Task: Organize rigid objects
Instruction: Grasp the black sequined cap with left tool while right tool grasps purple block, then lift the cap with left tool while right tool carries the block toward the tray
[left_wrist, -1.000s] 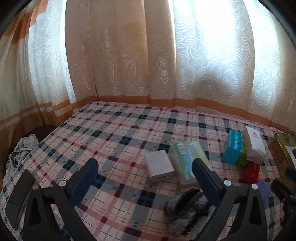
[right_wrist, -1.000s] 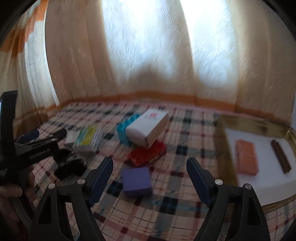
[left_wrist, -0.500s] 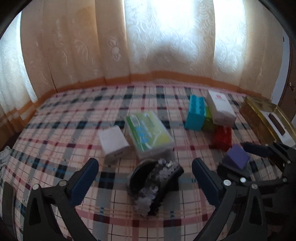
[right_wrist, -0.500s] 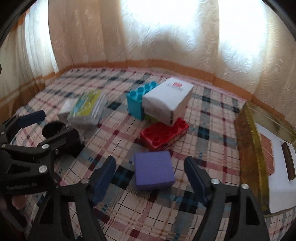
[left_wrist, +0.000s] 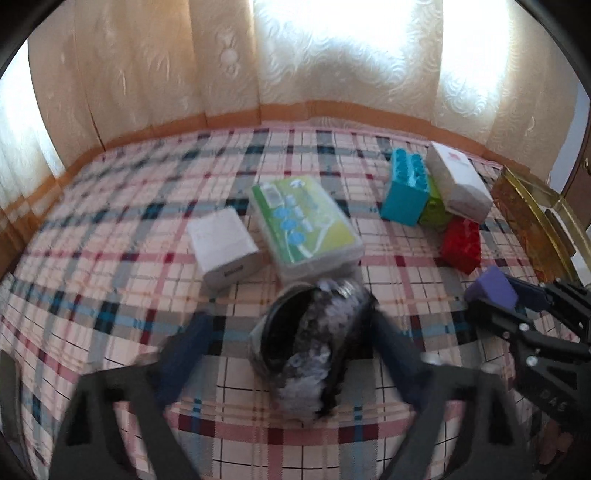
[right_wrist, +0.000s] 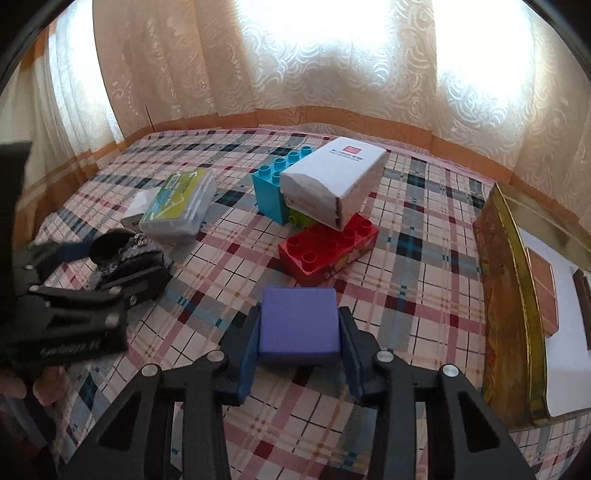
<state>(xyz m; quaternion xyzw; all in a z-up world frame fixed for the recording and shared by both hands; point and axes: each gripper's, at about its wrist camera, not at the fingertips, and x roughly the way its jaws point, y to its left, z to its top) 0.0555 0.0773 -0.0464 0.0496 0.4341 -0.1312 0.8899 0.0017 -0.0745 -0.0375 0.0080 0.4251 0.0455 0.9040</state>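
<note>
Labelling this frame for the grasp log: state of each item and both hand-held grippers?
Right hand-held gripper: closing, pads against the purple block.
Left hand-held gripper: closing around the sequined pouch, contact unclear.
White carton: tilted, propped on the bricks.
Red brick: flat, studs up.
Gold tin: open.

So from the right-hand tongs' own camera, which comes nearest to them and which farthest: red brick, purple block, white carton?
1. Purple block: between the closing right tongs.
2. Red brick: just beyond, on the plaid cloth.
3. White carton: farther back, leaning on the bricks.
</note>
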